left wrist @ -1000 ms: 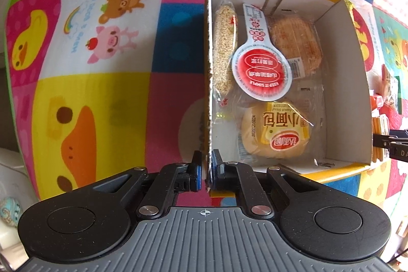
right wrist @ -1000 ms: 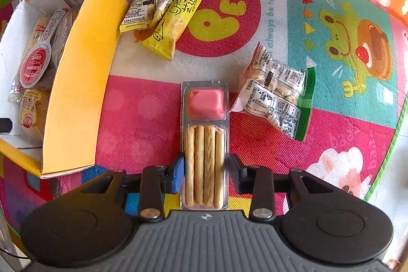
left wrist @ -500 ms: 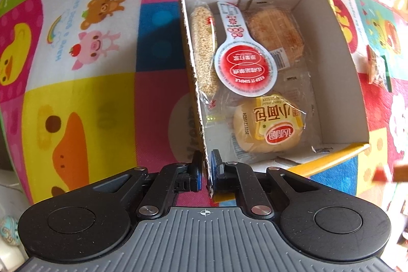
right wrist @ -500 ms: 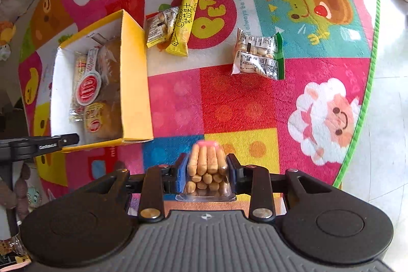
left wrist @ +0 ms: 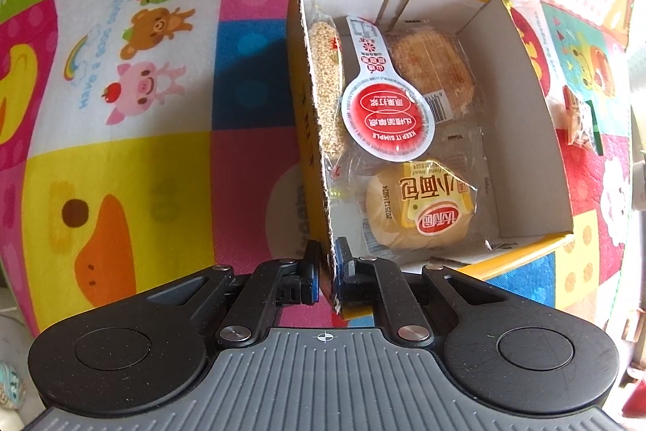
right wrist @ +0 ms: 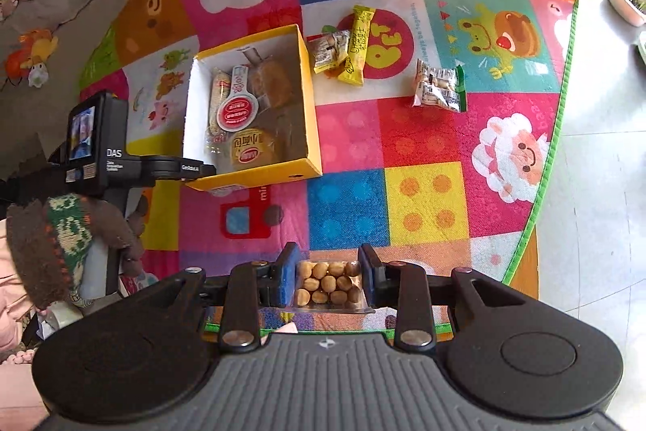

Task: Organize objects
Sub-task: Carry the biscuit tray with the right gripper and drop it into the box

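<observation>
Right wrist view shows the biscuit-stick tray [right wrist: 328, 285] clamped end-on between the pads of the right gripper [right wrist: 328, 279], above the play mat's [right wrist: 424, 188] near edge. Well beyond it, the yellow box [right wrist: 309, 99] sits toward the mat's left side, holding a bun [left wrist: 420, 213], a sesame bar [left wrist: 327, 91] and other packets. At the box's near left corner, the left gripper [left wrist: 328, 265] pinches the wall. Three snack packets [right wrist: 438, 87] lie right of the box.
</observation>
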